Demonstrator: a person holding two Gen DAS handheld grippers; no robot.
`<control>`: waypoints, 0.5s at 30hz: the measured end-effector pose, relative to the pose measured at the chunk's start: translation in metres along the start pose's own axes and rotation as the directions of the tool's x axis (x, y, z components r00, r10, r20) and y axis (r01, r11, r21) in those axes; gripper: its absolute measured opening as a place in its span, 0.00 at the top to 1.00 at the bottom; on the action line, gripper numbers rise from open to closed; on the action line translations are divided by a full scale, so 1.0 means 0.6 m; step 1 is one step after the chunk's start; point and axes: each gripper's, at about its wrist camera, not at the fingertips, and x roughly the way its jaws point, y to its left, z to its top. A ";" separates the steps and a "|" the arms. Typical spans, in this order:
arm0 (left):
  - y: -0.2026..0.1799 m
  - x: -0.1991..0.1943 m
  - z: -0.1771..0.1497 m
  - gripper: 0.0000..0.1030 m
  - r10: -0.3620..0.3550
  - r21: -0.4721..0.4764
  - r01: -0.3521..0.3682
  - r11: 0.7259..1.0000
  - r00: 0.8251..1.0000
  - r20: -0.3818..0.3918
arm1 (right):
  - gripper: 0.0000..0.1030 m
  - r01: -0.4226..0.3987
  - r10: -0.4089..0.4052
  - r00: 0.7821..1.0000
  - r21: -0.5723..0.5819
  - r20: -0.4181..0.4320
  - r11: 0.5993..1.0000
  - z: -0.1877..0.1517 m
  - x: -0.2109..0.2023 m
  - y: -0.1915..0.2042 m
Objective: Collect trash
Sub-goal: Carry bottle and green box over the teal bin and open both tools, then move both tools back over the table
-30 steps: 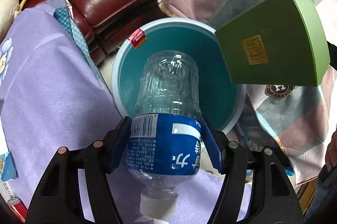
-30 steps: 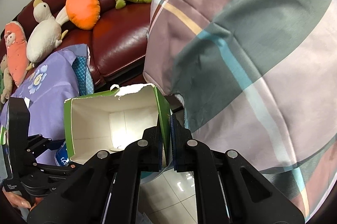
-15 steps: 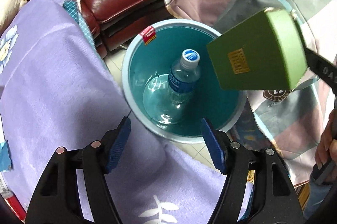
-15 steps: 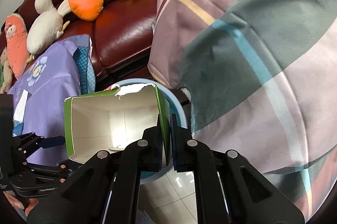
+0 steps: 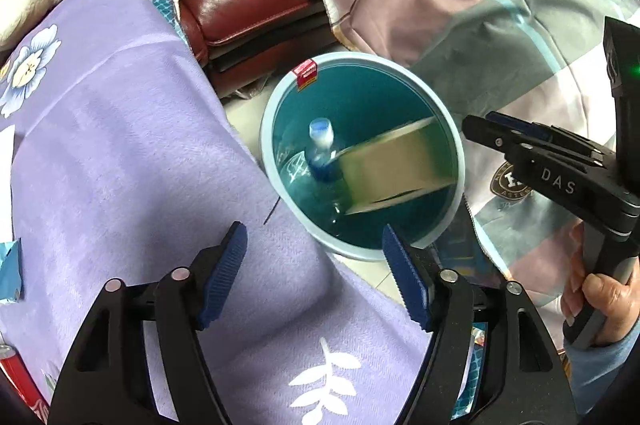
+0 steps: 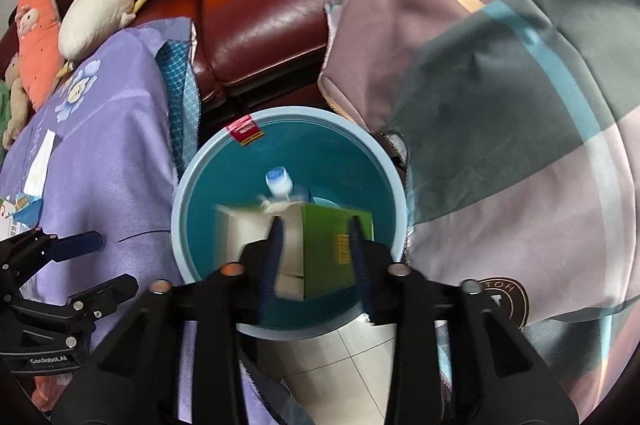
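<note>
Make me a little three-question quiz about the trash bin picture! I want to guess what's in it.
1. True or false: the plastic bottle is inside the blue bin.
2. Which colour is the box dropping into the bin? A) red B) green C) yellow
3. Fill in: the left gripper hovers over a ______ cloth with a flower print.

Key
1. True: it stands in the bin with its cap up.
2. B: the blurred green box is no longer pinched by the right gripper, whose fingers have just been opening.
3. Purple.
</note>
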 end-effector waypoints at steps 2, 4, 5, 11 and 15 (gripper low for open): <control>0.003 -0.007 -0.005 0.19 -0.004 -0.003 0.004 1.000 1.000 0.014 | 0.52 0.006 -0.006 1.000 -0.006 0.009 1.000 0.002 -0.008 0.009; 0.005 -0.017 -0.011 0.19 -0.009 -0.005 0.009 1.000 1.000 0.024 | 0.44 0.014 -0.014 1.000 -0.008 0.015 1.000 0.004 -0.016 0.014; 0.007 -0.021 -0.013 0.19 -0.013 -0.008 0.013 1.000 1.000 0.028 | 0.38 0.020 -0.020 1.000 -0.010 0.018 1.000 0.004 -0.022 0.017; 0.023 -0.058 -0.040 0.18 -0.022 -0.036 0.024 0.999 0.998 0.058 | 0.25 0.038 -0.037 0.999 -0.018 0.027 0.999 0.001 -0.059 0.035; 0.045 -0.103 -0.074 0.13 -0.016 -0.072 0.024 0.997 0.995 0.102 | 0.24 0.039 -0.038 0.999 -0.034 0.033 0.999 -0.008 -0.086 0.059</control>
